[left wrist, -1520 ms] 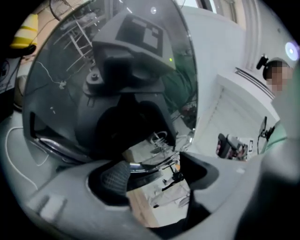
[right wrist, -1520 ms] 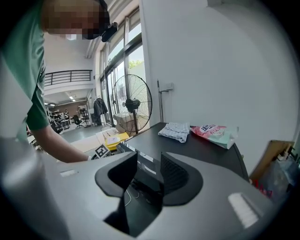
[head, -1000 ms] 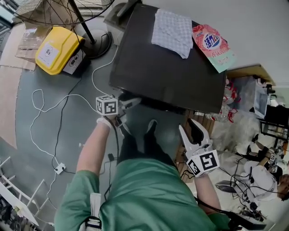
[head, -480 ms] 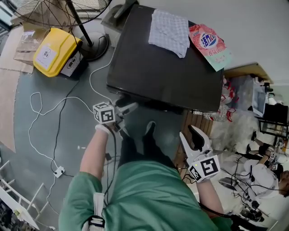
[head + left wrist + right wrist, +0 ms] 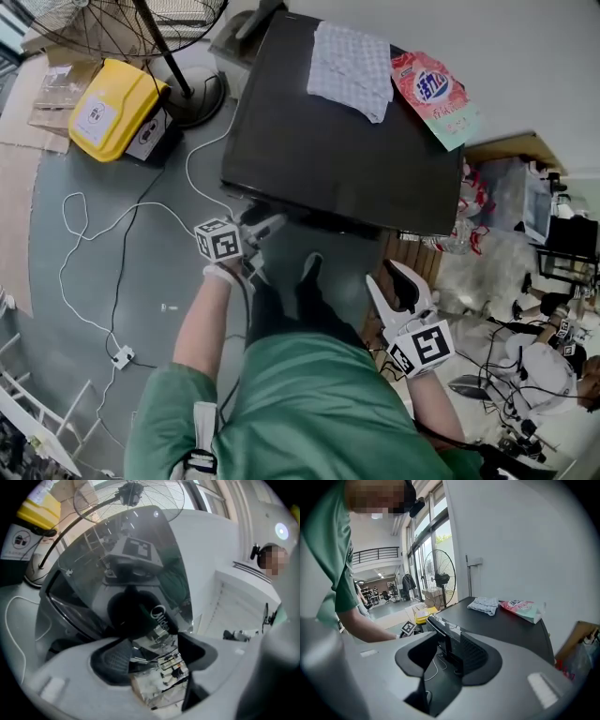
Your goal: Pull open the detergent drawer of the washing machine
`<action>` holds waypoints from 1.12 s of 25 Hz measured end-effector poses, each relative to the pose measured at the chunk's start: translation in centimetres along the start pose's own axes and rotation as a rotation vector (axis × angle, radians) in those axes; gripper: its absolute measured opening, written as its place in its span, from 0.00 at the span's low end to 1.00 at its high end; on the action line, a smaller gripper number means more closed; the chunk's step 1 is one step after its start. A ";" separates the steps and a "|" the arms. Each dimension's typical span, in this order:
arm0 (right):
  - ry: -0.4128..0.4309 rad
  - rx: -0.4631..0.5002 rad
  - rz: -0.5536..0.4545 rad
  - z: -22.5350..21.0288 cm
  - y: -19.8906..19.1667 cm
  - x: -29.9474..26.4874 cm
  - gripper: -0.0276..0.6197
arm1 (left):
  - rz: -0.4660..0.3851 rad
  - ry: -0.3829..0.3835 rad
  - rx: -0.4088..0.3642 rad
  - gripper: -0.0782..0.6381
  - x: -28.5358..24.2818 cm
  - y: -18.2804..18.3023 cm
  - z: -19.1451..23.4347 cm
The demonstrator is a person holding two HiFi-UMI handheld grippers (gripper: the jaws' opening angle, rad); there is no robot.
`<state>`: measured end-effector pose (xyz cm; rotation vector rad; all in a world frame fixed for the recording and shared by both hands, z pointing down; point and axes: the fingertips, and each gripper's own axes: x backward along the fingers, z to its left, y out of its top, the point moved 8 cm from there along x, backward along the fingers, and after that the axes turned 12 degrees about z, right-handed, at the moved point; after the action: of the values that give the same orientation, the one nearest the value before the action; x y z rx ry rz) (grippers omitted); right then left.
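The person stands at the front of the washing machine (image 5: pixel 337 141), whose dark top fills the upper middle of the head view. A folded cloth (image 5: pixel 352 67) and a pink detergent bag (image 5: pixel 439 89) lie on the top towards its far edge.

The left forearm reaches straight up the frame from the lower left. It holds the left gripper (image 5: pixel 265 218) level against the machine's front, at the near left corner just under the edge of the top. In the left gripper view the jaws stand apart and have just been closing a little. A glossy, mirror-like stretch of the front with a brand mark (image 5: pixel 161 616) fills the gap between them. Whether the pads touch it cannot be told.

The detergent drawer (image 5: pixel 136 564) sits in that same corner of the front, and its outline is hard to make out in the reflections.

The right gripper (image 5: pixel 389 274) hangs at the lower right of the head view, clear of the machine and tilted downwards. The wrist is bent in beside the person's green shirt. Its jaws are spread wide with nothing in them.
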<state>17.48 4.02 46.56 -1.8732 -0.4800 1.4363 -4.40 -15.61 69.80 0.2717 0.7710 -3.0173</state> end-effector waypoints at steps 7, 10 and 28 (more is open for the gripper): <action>0.027 0.018 0.009 0.6 -0.2 -0.6 0.26 | -0.019 -0.056 0.042 0.44 1.1 -2.1 -0.3; 0.050 0.026 0.013 1.1 -0.4 -0.8 0.26 | -0.003 -0.036 0.036 0.45 3.1 -5.4 -1.7; 0.148 0.120 0.004 3.6 2.4 -2.6 0.26 | 0.025 0.004 0.064 0.47 7.7 -11.7 -5.6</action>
<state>12.94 1.82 46.17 -1.8674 -0.3117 1.2883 -11.69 -2.39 69.19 0.2867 0.6663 -3.0232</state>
